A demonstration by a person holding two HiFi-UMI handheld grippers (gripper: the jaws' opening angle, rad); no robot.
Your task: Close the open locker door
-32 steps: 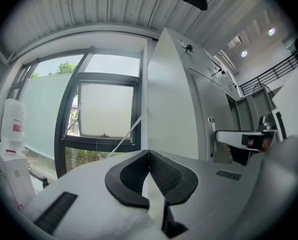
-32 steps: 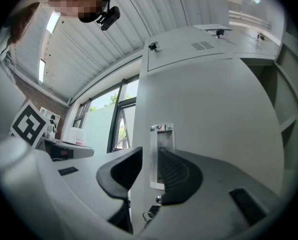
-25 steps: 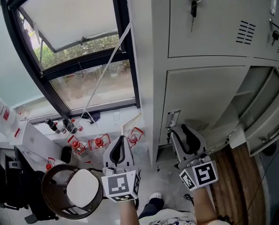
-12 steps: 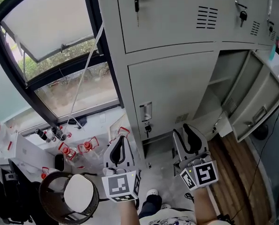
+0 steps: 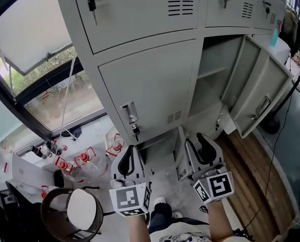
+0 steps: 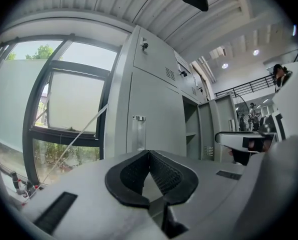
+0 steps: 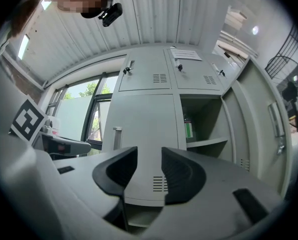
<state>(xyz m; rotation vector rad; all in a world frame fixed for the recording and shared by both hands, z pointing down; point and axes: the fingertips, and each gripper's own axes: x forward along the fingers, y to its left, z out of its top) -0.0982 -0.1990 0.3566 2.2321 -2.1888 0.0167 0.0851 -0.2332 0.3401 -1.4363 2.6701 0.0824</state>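
Note:
The grey locker bank fills the head view. Its lower right compartment (image 5: 215, 79) stands open, and its door (image 5: 263, 102) is swung out to the right. My left gripper (image 5: 130, 148) is shut and empty, pointing at the closed lower locker (image 5: 150, 89) with the latch. My right gripper (image 5: 194, 138) is open with nothing between its jaws, just left of the open compartment and well short of the door. The left gripper view shows its pads (image 6: 149, 153) meeting at the tips. The right gripper view shows a gap between its jaws (image 7: 149, 156), with the open door (image 7: 261, 129) far right.
A window (image 5: 34, 59) with a diagonal rod is at the left. Small red-capped bottles (image 5: 64, 164) lie on the floor beneath it. A round dark stool (image 5: 72, 216) stands bottom left. Keys (image 5: 92, 5) hang in the upper locker doors. Wood flooring (image 5: 260, 185) and a cable run on the right.
The view has swung right: the lockers slid left and the open compartment and door came toward the middle. Both grippers travelled along with it, jaws unchanged.

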